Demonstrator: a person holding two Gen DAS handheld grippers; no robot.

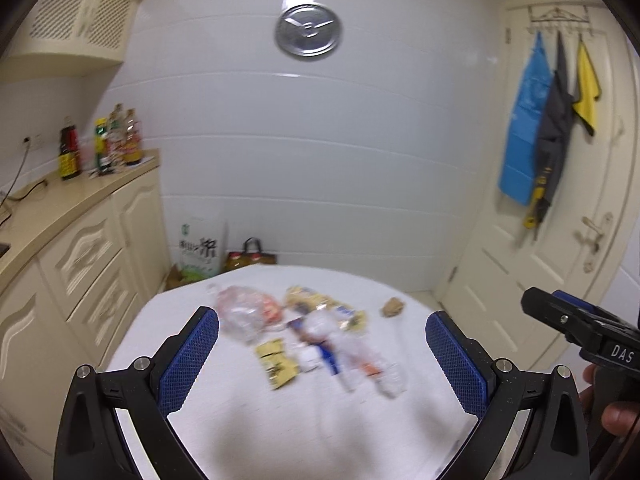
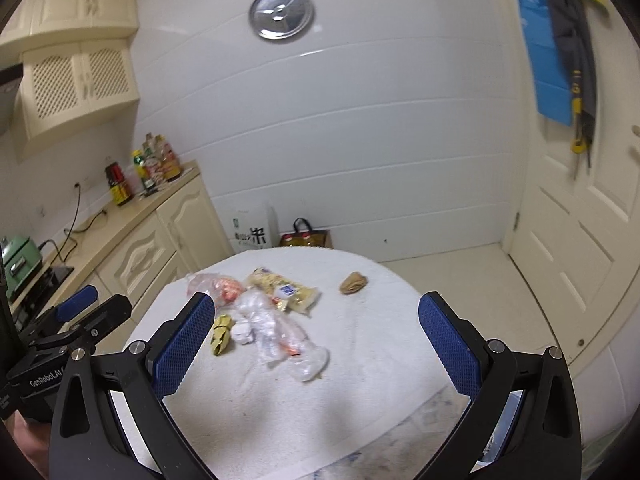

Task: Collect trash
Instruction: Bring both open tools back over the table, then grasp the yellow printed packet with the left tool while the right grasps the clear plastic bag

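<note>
A heap of trash lies on a white cloth-covered table (image 1: pixel 280 432) (image 2: pixel 360 360): a clear plastic bag with orange inside (image 1: pixel 244 312) (image 2: pixel 220 288), a yellow snack packet (image 1: pixel 320 300) (image 2: pixel 284 288), crumpled clear wrappers (image 1: pixel 360 356) (image 2: pixel 288 344), a small yellow wrapper (image 1: pixel 276 364) (image 2: pixel 222 334) and a white paper ball (image 2: pixel 243 332). A brown crumpled scrap (image 1: pixel 393 307) (image 2: pixel 353 282) lies apart to the right. My left gripper (image 1: pixel 322 360) is open above the near part of the table, nothing between its blue pads. My right gripper (image 2: pixel 316 344) is open too, also short of the heap.
Cream cabinets and a counter (image 1: pixel 80 200) (image 2: pixel 132 216) with bottles (image 1: pixel 116 140) run along the left. A rice sack (image 1: pixel 200 248) and a bag (image 1: pixel 252 258) stand on the floor behind the table. A door (image 1: pixel 568 200) with hanging cloths is at right. A hand (image 1: pixel 616 420) holds the right gripper.
</note>
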